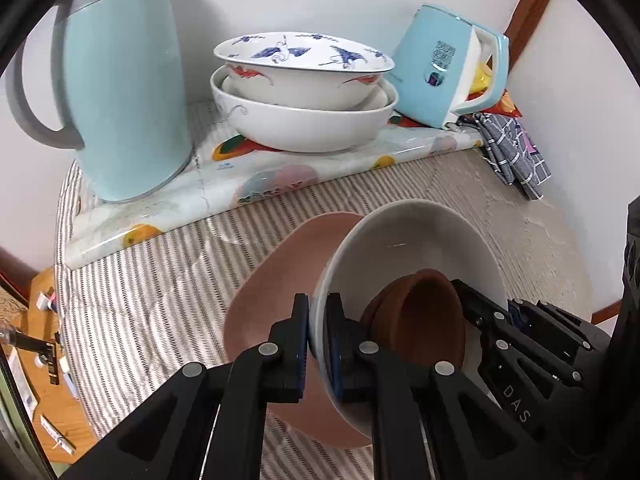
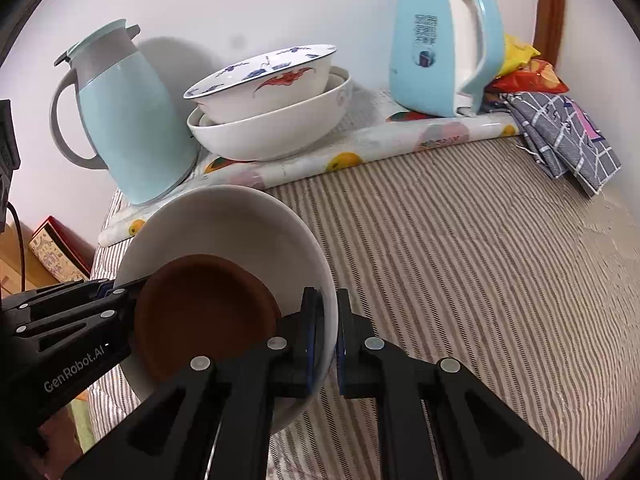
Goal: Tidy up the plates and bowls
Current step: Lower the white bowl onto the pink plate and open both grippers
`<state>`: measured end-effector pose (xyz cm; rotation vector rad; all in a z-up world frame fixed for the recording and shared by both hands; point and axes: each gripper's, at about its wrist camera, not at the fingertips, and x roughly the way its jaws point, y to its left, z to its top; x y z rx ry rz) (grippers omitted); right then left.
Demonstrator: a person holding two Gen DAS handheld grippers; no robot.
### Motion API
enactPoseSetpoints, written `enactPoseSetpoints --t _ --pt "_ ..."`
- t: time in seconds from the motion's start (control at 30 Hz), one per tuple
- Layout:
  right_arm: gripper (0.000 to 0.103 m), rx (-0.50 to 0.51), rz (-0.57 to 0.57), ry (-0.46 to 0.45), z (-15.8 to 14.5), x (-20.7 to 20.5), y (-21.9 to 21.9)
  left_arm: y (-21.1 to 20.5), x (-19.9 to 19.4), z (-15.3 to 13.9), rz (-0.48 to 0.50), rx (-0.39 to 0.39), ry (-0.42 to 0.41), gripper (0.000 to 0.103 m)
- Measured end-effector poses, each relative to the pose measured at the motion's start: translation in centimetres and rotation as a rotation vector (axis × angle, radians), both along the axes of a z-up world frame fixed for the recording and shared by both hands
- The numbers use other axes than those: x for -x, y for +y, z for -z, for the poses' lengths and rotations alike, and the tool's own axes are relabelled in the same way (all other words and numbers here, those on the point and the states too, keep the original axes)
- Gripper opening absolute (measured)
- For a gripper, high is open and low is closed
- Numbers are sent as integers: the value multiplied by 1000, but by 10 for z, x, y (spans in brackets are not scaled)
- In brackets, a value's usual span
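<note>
Both grippers hold one white bowl (image 1: 400,240) (image 2: 224,224) by opposite rims above the striped tablecloth. My left gripper (image 1: 318,340) is shut on the bowl's left rim, and it shows in the right wrist view as left gripper (image 2: 120,292). My right gripper (image 2: 330,340) is shut on the right rim, seen from the other side as right gripper (image 1: 492,300). A small brown dish (image 1: 424,316) (image 2: 208,312) lies inside the bowl. A pink plate (image 1: 272,280) sits beneath the bowl; I cannot tell if they touch. A stack of bowls (image 1: 304,120) (image 2: 272,128) with a blue-patterned plate on top stands at the back.
A light blue jug (image 1: 124,92) (image 2: 128,128) stands left of the stack and a light blue kettle (image 1: 444,64) (image 2: 436,48) right of it, both on a fruit-patterned mat (image 1: 280,176). A checked cloth (image 1: 516,152) (image 2: 568,140) and snack packets (image 2: 528,72) lie by the wall.
</note>
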<state>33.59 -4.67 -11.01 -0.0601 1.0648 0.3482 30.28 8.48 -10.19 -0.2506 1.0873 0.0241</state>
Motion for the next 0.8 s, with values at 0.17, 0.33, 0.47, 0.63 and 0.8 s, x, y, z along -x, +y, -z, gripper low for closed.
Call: enactPoseSetpoints --t 0.17,0.33,0.47,0.63,0.8 --pt "8 -1 -20 16 7 0 12 10 3 5 -17 -6 12 10" --pt "8 3 -24 31 13 0 15 15 4 12 -23 0 23 10" --pt "8 8 -28 31 14 0 16 16 4 14 -25 6 24 10" --pt "8 15 -33 32 14 -1 19 16 4 16 -21 3 27 10" --pt "8 24 -46 33 14 -2 21 17 3 18 -22 7 37 10"
